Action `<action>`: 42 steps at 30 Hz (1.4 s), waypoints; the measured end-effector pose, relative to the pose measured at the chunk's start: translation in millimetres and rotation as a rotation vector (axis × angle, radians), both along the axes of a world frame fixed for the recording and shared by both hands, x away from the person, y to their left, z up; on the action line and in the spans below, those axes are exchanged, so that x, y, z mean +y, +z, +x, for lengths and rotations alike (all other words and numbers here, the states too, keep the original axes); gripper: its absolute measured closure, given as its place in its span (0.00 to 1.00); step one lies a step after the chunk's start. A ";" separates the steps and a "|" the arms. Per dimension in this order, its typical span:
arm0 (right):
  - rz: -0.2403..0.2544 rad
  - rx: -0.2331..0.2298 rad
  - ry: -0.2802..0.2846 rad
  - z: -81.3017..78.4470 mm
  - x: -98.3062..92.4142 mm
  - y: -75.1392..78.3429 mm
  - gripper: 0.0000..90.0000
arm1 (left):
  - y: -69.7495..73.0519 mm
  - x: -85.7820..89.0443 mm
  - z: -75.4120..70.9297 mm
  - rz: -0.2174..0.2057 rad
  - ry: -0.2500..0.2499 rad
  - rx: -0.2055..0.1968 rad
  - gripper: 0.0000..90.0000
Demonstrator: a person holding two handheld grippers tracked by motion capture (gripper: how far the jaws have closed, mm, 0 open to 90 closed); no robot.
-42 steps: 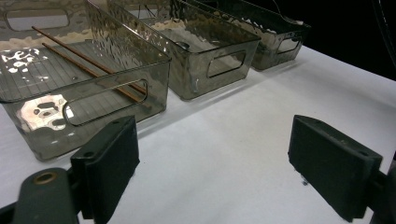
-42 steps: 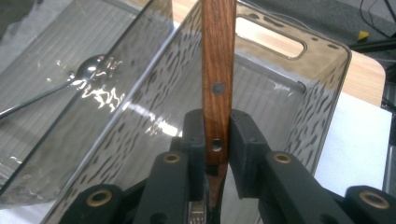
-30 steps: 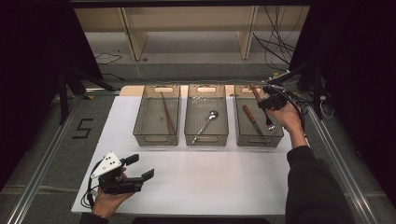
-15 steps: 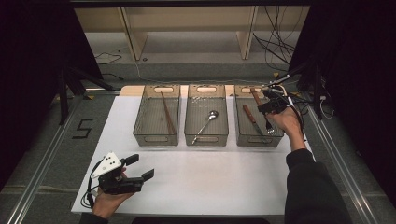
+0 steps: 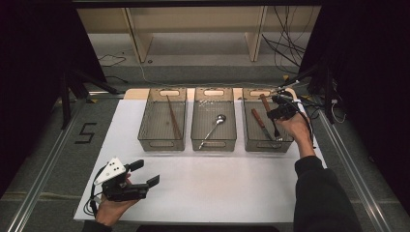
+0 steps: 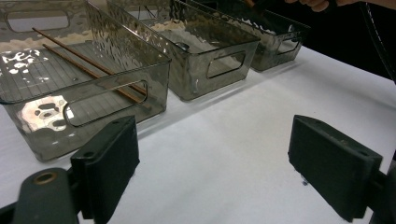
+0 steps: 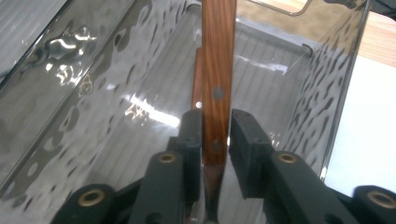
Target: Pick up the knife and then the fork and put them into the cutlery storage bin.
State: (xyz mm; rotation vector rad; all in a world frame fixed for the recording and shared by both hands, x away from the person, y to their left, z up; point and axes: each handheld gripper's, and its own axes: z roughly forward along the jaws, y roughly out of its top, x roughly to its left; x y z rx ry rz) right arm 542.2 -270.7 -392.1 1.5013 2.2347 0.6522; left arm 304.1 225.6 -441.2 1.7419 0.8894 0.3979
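The setting was a laboratory-style recording station rather than a home. A white table stood inside black curtains hanging on both sides of it. Behind the table, loose cables lay on the grey floor beneath a plain wooden frame. Left of the table, a taped numeral 5 marked the floor beside a metal rail.

tool | jaws just easing open | wooden handle between | bin
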 end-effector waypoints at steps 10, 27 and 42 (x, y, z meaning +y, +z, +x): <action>0.043 -0.011 0.021 -5.7 2.1 7.3 0.70 | -0.1 -0.4 0.1 0.002 -0.001 0.002 0.18; 0.185 -0.102 0.053 -38.9 11.4 19.9 0.36 | -0.2 -1.0 0.2 0.001 0.000 0.003 0.18; 0.249 -0.250 0.142 -103.9 26.2 23.7 0.29 | -0.6 -1.1 -0.3 -0.001 0.001 0.005 0.18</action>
